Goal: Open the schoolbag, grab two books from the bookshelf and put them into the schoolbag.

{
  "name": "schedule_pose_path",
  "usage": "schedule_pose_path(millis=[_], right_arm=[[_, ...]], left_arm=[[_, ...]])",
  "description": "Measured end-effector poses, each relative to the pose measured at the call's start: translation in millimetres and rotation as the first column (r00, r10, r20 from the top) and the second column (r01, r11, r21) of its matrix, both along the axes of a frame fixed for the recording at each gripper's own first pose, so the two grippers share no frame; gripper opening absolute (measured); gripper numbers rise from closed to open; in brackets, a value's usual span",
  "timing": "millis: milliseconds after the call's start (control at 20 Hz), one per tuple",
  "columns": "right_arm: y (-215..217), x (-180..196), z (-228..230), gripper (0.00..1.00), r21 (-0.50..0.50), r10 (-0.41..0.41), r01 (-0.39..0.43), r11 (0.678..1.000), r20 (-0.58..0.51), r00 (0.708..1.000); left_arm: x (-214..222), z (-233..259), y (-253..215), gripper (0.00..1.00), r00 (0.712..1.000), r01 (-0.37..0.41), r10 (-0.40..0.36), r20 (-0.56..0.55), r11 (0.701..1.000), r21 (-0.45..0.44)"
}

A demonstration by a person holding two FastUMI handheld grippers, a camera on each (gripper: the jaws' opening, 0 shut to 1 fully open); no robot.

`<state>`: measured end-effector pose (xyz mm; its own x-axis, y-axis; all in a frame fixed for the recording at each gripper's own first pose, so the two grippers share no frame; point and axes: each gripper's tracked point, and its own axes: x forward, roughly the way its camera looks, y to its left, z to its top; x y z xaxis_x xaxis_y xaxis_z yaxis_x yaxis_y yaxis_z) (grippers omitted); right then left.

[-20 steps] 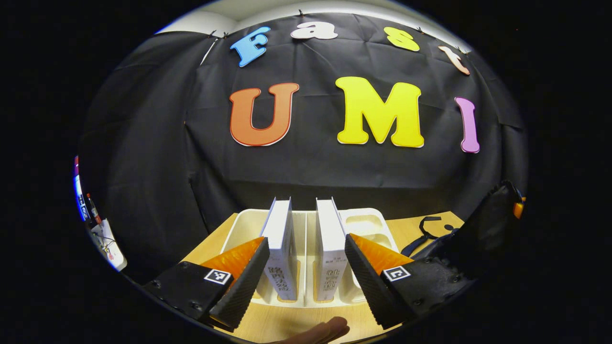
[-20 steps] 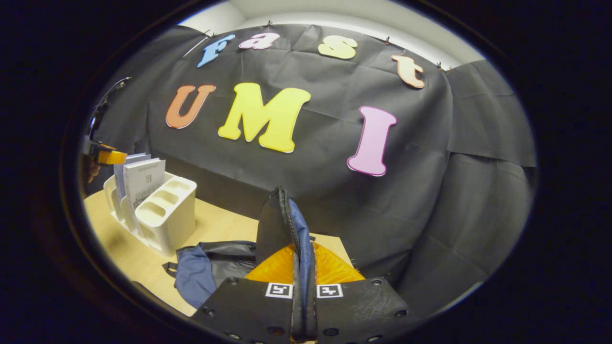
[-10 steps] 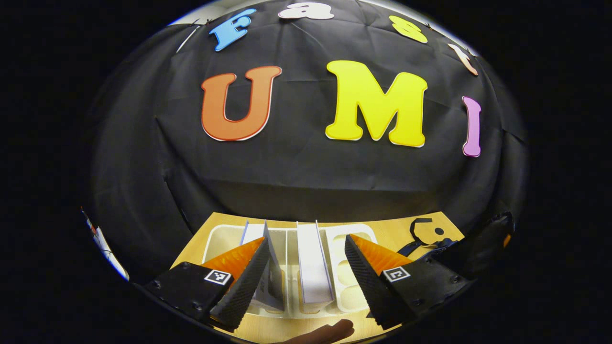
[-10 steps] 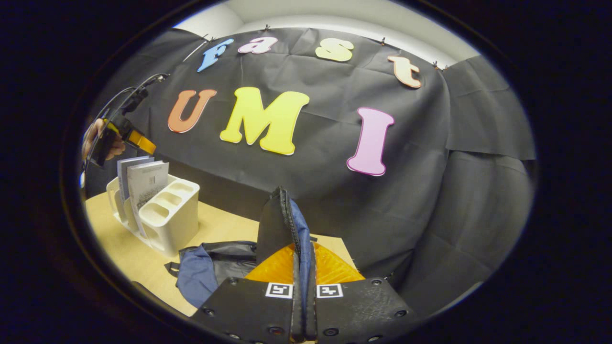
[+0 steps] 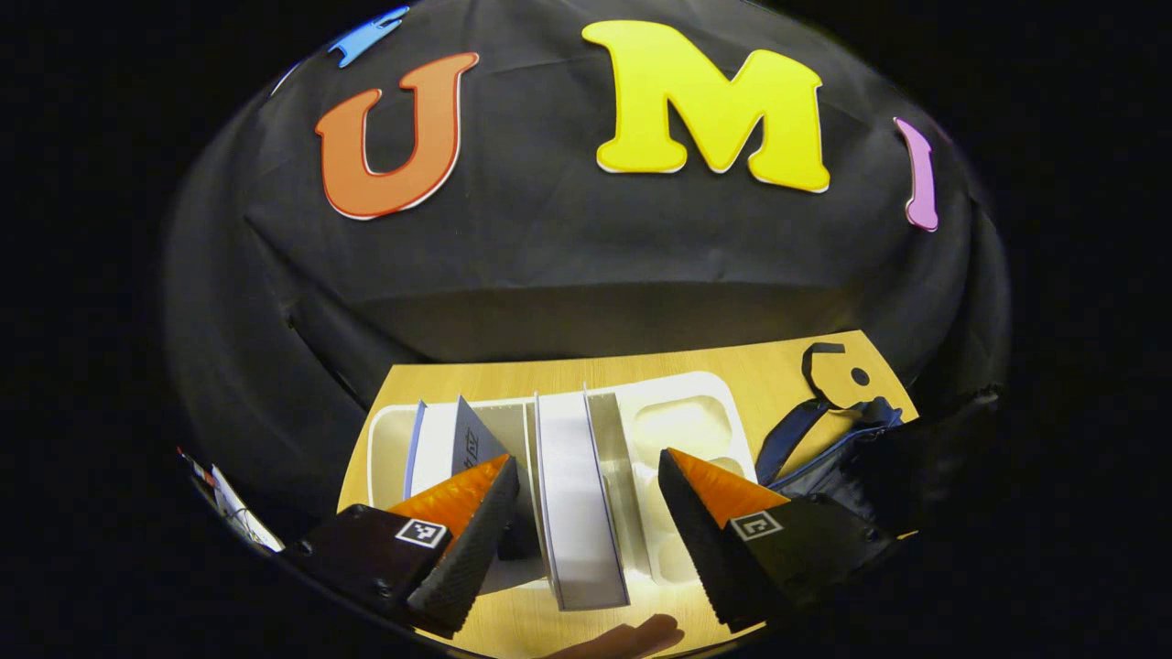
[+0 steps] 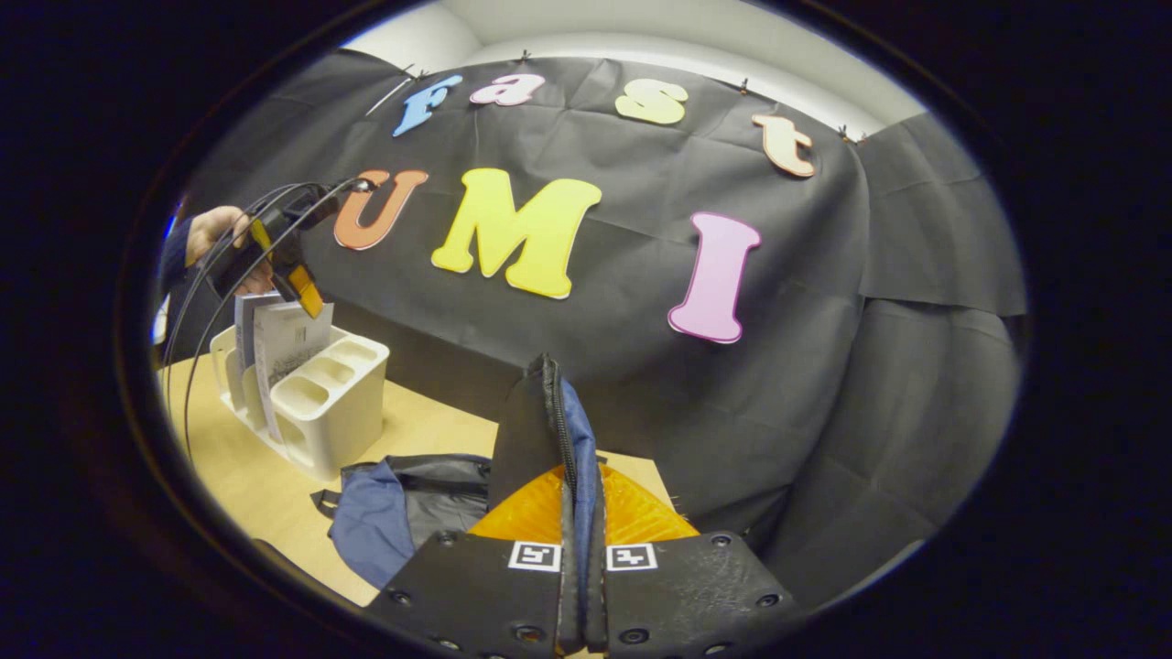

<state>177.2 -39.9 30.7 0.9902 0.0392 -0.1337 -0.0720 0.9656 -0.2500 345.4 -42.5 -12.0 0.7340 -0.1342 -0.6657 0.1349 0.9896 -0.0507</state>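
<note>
From above, the left gripper view looks down on a white bookshelf (image 5: pixel 682 403) holding two upright books. My left gripper (image 5: pixel 581 545) is open and straddles the right-hand book (image 5: pixel 572 485), whose white page edge faces up. The other book (image 5: pixel 444 439) leans to the left, outside the left finger. The dark blue schoolbag (image 5: pixel 824 458) lies to the right. In the right gripper view, my right gripper (image 6: pixel 579 567) is shut on the schoolbag's zipped edge (image 6: pixel 542 421), holding it upright. Far left there, the left gripper (image 6: pixel 293 275), in a hand (image 6: pixel 212 236), hovers over the books (image 6: pixel 279 343).
The wooden table (image 6: pixel 247 476) carries the bookshelf (image 6: pixel 334 412) at the left and the rest of the schoolbag (image 6: pixel 394 508) spread in front of it. Black cloth walls close the booth behind and to the right. A fingertip (image 5: pixel 632 636) shows at the bottom of the left gripper view.
My left gripper has risen and tipped downward, so it now looks onto the books' top edges with the right-hand book between its fingers. The right gripper has kept its hold and place.
</note>
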Motion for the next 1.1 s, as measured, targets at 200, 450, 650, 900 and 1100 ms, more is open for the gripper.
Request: schedule_pose_path(millis=[200,450,650,900,1100], right_arm=[[-0.2,-1.4,-0.4,0.04,-0.007,0.008,-0.008,1.000,0.006,1.000],[-3.0,-3.7,-3.5,0.04,0.015,0.009,-0.010,1.000,0.001,1.000],[-5.5,-4.6,-7.0,0.04,0.016,0.009,-0.009,1.000,-0.002,1.000],[-3.5,-5.5,-10.6,0.03,0.017,0.003,-0.002,1.000,-0.002,1.000],[2.9,-7.1,-11.9,0.04,0.002,0.003,-0.004,1.000,0.004,1.000]], left_arm=[[7.2,-20.8,0.1,0.83,0.996,-0.017,0.016,-0.091,1.000,-0.006],[0.4,-46.5,-13.3,0.61,0.972,-0.010,-0.011,-0.235,0.996,-0.088],[-7.4,-55.8,-7.6,0.48,0.962,-0.023,-0.007,-0.273,0.994,-0.105],[-38.9,-53.7,4.6,0.46,0.947,-0.031,0.014,-0.321,0.998,-0.048],[-64.2,-43.4,12.0,0.46,0.956,-0.058,0.055,-0.289,0.998,-0.003]])
